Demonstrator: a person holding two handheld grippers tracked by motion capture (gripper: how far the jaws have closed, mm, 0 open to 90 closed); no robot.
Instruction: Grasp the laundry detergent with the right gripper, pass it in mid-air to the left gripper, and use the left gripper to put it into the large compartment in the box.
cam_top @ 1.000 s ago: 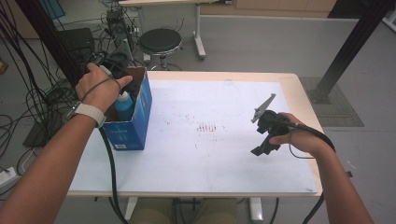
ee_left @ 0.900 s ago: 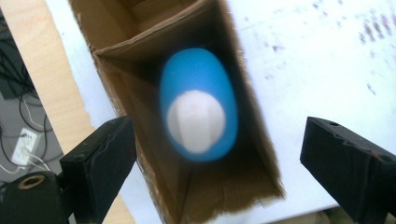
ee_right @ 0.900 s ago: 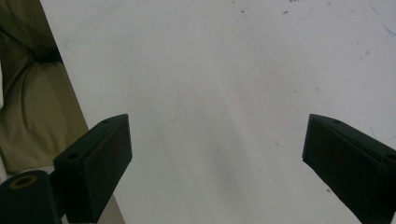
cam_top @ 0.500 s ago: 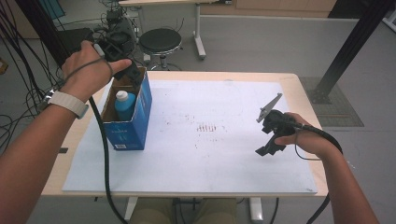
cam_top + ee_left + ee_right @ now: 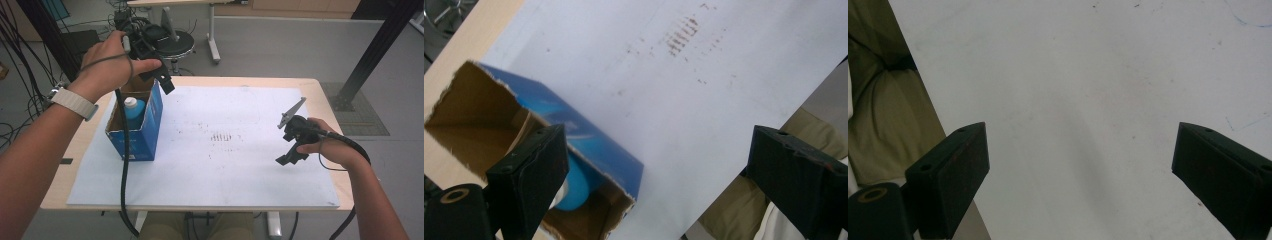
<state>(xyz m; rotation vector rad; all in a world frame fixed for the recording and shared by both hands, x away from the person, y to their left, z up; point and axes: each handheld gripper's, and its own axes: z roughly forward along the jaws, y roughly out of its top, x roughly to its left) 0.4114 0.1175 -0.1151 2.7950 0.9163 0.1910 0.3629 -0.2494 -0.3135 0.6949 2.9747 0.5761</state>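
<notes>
A blue cardboard box (image 5: 137, 132) with its top torn open stands at the left of the white sheet (image 5: 220, 160). Inside it a blue bottle with a white cap (image 5: 131, 108) stands upright. My left gripper (image 5: 156, 62) hangs open in the air above the box's far end and holds nothing. In the left gripper view its jaws (image 5: 654, 175) stand wide apart over the box (image 5: 594, 150), and the bottle (image 5: 574, 187) shows inside. My right gripper (image 5: 290, 132) hovers open and empty over the right part of the sheet, and its own view (image 5: 1078, 170) looks down on bare paper.
Faint red marks (image 5: 222, 136) sit mid-sheet. Behind the wooden table's (image 5: 85, 145) far edge stands a black stool (image 5: 172, 42), with cables (image 5: 20, 75) on the floor to the left. A black post (image 5: 370, 55) rises at the right. The person's lap (image 5: 883, 115) is below the near edge.
My left gripper has risen out of the box, up and toward the far side, and left the blue bottle standing inside. The right gripper has barely shifted.
</notes>
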